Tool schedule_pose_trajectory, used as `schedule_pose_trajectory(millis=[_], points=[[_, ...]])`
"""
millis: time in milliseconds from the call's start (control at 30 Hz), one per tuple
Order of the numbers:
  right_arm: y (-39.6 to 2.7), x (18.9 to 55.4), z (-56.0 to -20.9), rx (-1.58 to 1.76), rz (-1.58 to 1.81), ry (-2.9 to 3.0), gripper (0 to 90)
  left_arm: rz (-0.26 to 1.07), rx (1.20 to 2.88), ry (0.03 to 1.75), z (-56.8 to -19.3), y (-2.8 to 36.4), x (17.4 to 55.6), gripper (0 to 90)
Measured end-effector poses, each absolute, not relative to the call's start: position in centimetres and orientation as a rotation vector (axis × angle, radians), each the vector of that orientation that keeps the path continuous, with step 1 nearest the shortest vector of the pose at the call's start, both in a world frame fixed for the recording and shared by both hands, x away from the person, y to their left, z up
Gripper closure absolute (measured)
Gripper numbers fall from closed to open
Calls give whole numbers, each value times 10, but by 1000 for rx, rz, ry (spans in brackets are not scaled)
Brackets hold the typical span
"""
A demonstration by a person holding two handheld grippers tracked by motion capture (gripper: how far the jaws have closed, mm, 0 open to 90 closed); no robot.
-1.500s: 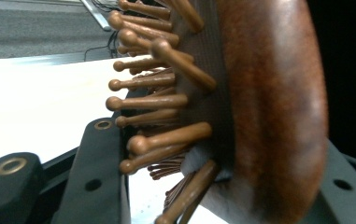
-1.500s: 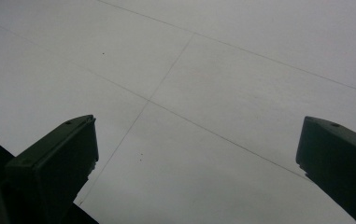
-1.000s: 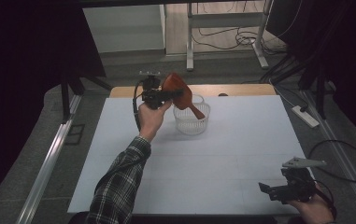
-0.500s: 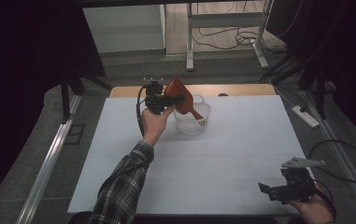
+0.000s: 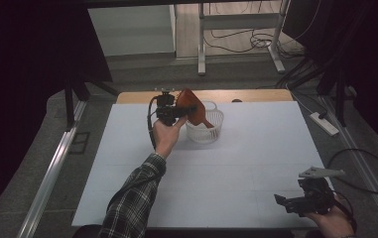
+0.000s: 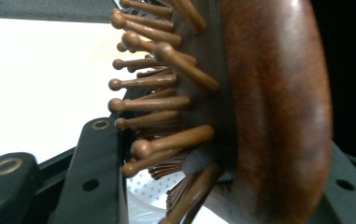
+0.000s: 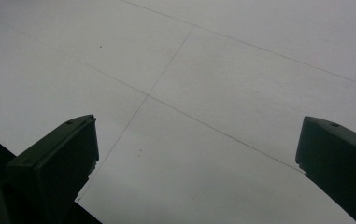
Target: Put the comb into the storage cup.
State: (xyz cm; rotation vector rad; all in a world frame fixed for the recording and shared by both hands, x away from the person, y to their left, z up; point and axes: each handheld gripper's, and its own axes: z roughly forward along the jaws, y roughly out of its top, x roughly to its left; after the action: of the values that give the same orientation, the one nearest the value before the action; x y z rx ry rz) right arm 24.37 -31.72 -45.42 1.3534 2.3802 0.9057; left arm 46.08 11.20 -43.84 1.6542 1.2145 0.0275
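Two grippers are at work over a white tabletop [image 5: 246, 163]. From the high view, the left gripper [image 5: 185, 110] sits at the far side of the table, slightly left of centre, clamped on a reddish-brown wooden paddle hairbrush [image 5: 192, 110]. The brush head stands above the near-left rim of a small white perforated plastic basket [image 5: 205, 130], and its handle slants down to the right into the basket's mouth. The right gripper [image 5: 284, 204] rests at the near right corner, well apart from the basket, holding nothing.

From the left gripper view, the hairbrush [image 6: 269, 107] stands on edge between the jaws, its glossy back toward the right jaw and its ball-tipped wooden pins [image 6: 147, 105] pointing at the left one. The jaws are narrow and pinch the head; the dotted wall of the basket [image 6: 154, 189] shows just beneath.

From the right gripper view, the jaws stand wide over bare tabletop [image 7: 213, 93] with nothing between them.

Judging from this, the brush is being lowered into the basket. The grip bears partly on springy pins, so the brush could twist or slip. A light basket with only the handle inside might tip or slide if the head catches the rim on release.
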Motion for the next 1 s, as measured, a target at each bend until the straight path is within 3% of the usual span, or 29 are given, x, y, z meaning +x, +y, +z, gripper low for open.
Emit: schedule_pose_trajectory(millis=[1000], points=[[-315,244,-455,1350,881,2386,0,92,1676,1257,-451,120,459,395]])
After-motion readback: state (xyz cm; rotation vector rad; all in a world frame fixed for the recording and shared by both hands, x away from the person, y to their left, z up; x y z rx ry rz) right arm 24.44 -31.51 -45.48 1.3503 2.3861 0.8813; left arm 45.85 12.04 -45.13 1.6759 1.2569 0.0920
